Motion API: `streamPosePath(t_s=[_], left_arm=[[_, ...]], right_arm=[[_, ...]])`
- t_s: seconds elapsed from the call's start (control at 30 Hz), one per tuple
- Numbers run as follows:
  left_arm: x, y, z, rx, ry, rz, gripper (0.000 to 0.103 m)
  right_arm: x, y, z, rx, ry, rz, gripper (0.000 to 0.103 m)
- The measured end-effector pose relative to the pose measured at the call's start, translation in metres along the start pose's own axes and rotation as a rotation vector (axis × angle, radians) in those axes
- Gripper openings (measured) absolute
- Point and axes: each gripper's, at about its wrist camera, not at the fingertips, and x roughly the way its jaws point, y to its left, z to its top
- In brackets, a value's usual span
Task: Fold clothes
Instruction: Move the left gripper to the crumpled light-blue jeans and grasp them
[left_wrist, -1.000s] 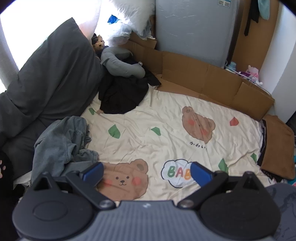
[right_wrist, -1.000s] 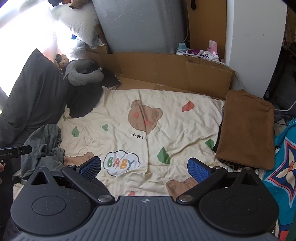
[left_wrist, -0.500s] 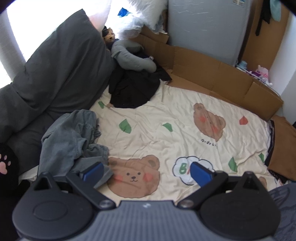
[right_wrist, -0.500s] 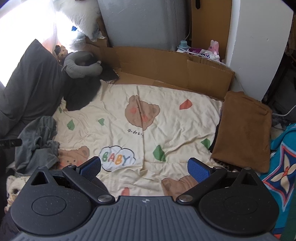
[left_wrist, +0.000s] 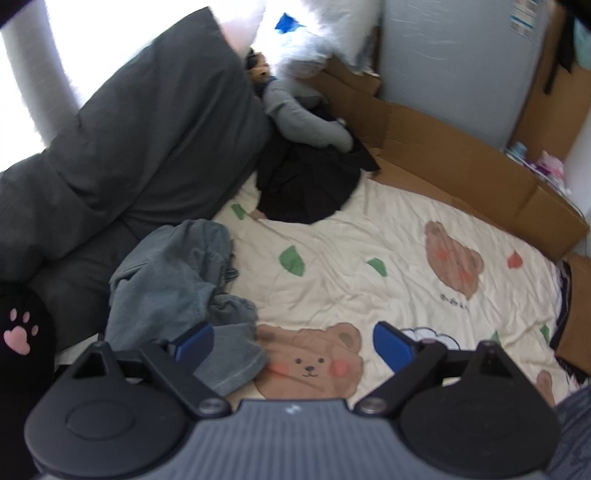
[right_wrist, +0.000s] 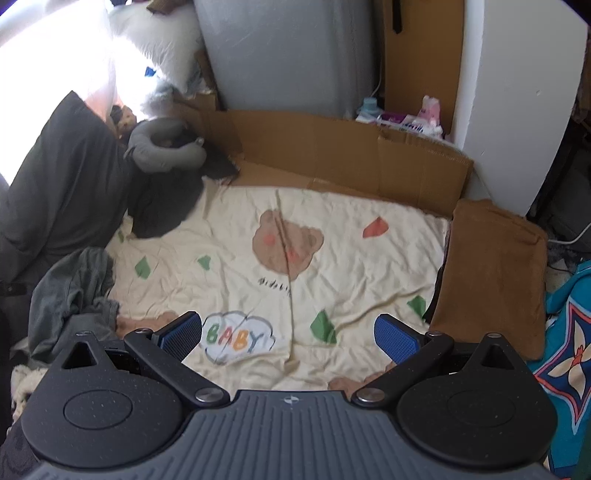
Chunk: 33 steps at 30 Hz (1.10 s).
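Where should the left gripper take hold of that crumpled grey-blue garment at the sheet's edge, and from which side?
Take the loose flap of the grey-blue garment nearest the left gripper, coming down from above on the sheet side. That flap lies flat on the bear-print sheet apart from the bunched heap, so it probably pinches cleanly. The jaws are closing; nothing is pinched yet.

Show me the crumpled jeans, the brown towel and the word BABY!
crumpled jeans (left_wrist: 166, 280): left wrist view, middle of the heap.
brown towel (right_wrist: 491, 273): right wrist view, its flat top.
word BABY (right_wrist: 236, 338): right wrist view, the middle letters.
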Motion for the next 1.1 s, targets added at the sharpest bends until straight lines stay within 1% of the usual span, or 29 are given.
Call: streamPosePath(t_s=[0.13,0.2,0.37,0.6,0.8,0.9,1.0,1.1], left_arm=[[0.009,0.027,0.004,-0.069,0.012,0.014,0.095],[0.013,0.04,0.006,-0.086,0.006,0.027,0.096],[0.02,0.065,0.012,-0.108,0.003,0.061,0.097],[0.041,0.101,0.019,-0.143,0.006,0.069,0.097],[0.062,0.131,0.021,-0.175,0.01,0.08,0.097],[0.073,0.146,0.022,-0.188,0.01,0.086,0.097],[0.087,0.159,0.02,-0.2,0.011,0.072,0.097],[0.105,0.173,0.017,-0.226,0.034,0.078,0.094]], right_arm=[[0.004,-0.006,0.002,0.034,-0.012,0.008,0.103],[0.005,-0.007,0.002,0.039,-0.023,0.007,0.103],[0.008,-0.004,0.002,0.05,-0.041,0.022,0.103],[0.021,0.001,0.007,0.072,-0.047,0.005,0.103],[0.038,0.009,0.01,0.074,-0.034,0.003,0.103],[0.049,0.013,0.011,0.083,-0.013,-0.009,0.103],[0.058,0.016,0.01,0.086,0.003,0.009,0.103],[0.069,0.02,0.006,0.088,0.008,0.027,0.103]])
